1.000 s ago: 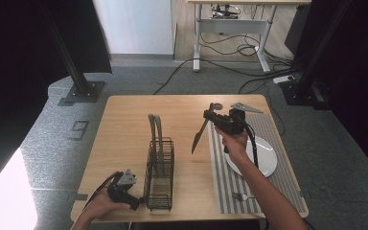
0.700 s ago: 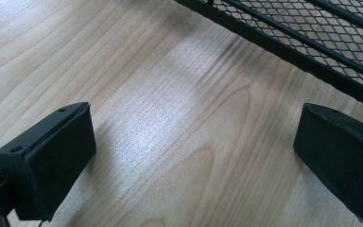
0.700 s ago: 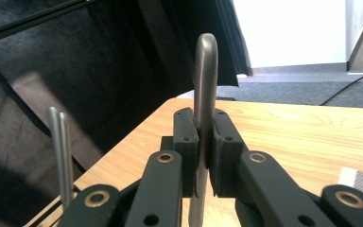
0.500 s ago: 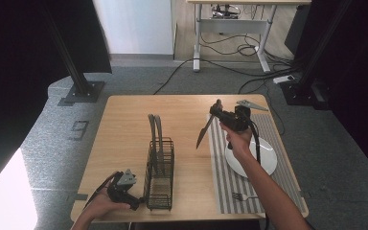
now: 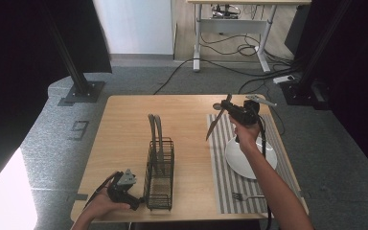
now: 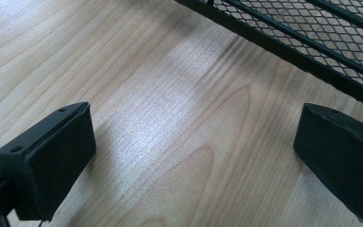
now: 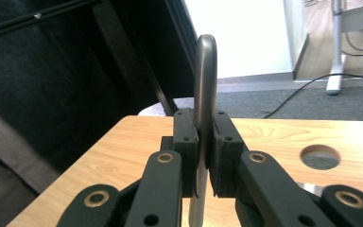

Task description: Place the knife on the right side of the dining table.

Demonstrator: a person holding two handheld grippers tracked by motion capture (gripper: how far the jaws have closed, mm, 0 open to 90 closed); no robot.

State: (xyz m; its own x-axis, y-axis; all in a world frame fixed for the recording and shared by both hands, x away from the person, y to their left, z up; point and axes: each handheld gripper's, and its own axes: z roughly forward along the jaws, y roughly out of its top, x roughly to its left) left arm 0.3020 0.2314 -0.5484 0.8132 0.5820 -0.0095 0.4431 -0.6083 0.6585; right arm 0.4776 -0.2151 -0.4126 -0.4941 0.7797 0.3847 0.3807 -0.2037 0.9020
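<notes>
High view: right gripper (image 5: 233, 111) clamps knife (image 5: 214, 124) aloft over mat (image 5: 220, 163), left gripper (image 5: 133, 194) open beside rack (image 5: 159, 167); likely mid-carry, next needs lowering blade into rack.

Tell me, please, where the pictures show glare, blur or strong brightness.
High view: a bright overexposed patch on the floor at lower left; the knife is small and soft. Left gripper view: pale sheen on the wooden table between the open jaws. Right gripper view: the white wall behind is washed out, the knife handle slightly blurred.
</notes>
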